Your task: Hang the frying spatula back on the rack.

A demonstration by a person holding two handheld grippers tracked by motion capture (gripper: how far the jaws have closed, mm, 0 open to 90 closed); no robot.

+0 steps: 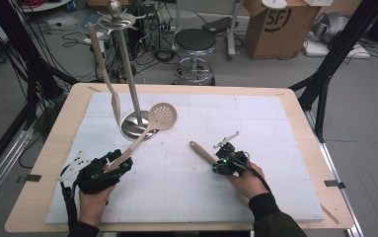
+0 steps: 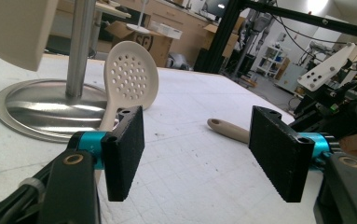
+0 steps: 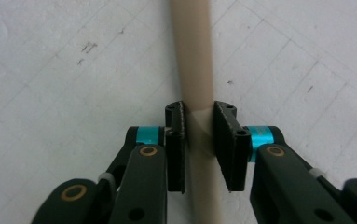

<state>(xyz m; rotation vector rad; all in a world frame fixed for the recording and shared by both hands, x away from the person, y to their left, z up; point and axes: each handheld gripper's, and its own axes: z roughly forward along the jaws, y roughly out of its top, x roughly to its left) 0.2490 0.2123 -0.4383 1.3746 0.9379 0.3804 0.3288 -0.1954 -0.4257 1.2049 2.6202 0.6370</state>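
Looking down from the high view, the right gripper (image 1: 219, 160) is clamping a beige handle (image 1: 202, 152) at mat centre, clear mat spreading toward three o'clock. The left gripper (image 1: 120, 162), at eight o'clock, is gaping beside the slotted spoon (image 1: 161, 116) leaning at the stand base (image 1: 133, 129).

Riding the left gripper view, its pads (image 2: 125, 151) are standing wide apart.

Riding the right gripper view, its pads (image 3: 177, 144) are squeezing the handle (image 3: 192, 56).
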